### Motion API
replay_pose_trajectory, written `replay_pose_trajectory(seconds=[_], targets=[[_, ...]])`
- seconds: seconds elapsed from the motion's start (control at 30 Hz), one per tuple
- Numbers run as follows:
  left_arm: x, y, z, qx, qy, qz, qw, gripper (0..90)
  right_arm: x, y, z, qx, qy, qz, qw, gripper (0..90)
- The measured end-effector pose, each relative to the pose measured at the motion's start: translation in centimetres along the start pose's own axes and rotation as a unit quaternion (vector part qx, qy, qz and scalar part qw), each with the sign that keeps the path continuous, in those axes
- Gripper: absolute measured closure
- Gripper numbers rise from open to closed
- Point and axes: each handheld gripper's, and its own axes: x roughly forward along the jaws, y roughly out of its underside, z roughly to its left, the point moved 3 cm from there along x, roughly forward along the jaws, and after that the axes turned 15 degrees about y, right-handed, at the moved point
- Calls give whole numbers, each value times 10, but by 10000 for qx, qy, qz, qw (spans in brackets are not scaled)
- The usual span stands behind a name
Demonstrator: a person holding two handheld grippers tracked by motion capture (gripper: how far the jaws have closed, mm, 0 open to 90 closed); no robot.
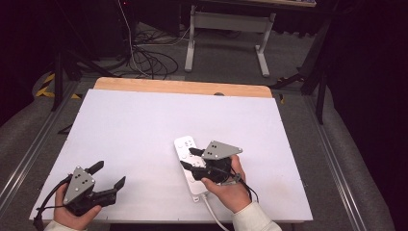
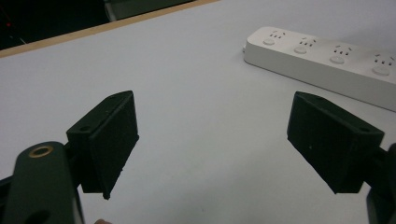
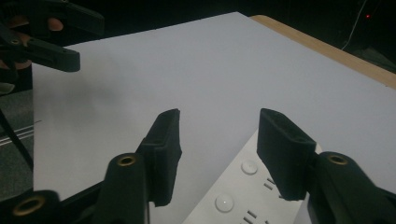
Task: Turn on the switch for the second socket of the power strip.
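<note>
A white power strip [image 1: 185, 144] with several sockets and round buttons lies on the white board [image 1: 144, 125], right of centre near the front. My right gripper [image 1: 187, 157] hovers just over the strip's middle, its jaws open and nothing between the pads. In the right gripper view the jaws [image 3: 219, 144] stand apart above the strip [image 3: 238, 196]. My left gripper [image 1: 111, 173] rests at the front left corner, open wide and empty. The left gripper view has its open jaws [image 2: 212, 140] over bare board, with the strip [image 2: 322, 60] at the upper right.
The strip's white cord [image 1: 211, 214] runs off the board's front edge beside the right sleeve. A wooden table edge [image 1: 183, 87] borders the board at the back. Beyond it are floor cables [image 1: 149, 60] and a white table frame [image 1: 226, 29].
</note>
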Motion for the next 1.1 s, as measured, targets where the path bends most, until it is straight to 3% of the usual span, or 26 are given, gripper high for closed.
replay_pose_trajectory(seconds=[0.5, 0.83, 1.1], targets=[[-1, 0, 1, 13, -3, -4, 10000, 169, -25, -6, -10, 38, -32, 77, 10000, 236], [-1, -1, 0, -9, 2, -33, 10000, 169, -50, 3, -33, 132, 141, 51, 9998, 206], [-2, -1, 0, 26, 7, -24, 10000, 169, -69, 24, -57, 329, 327, 126, 9988, 199]])
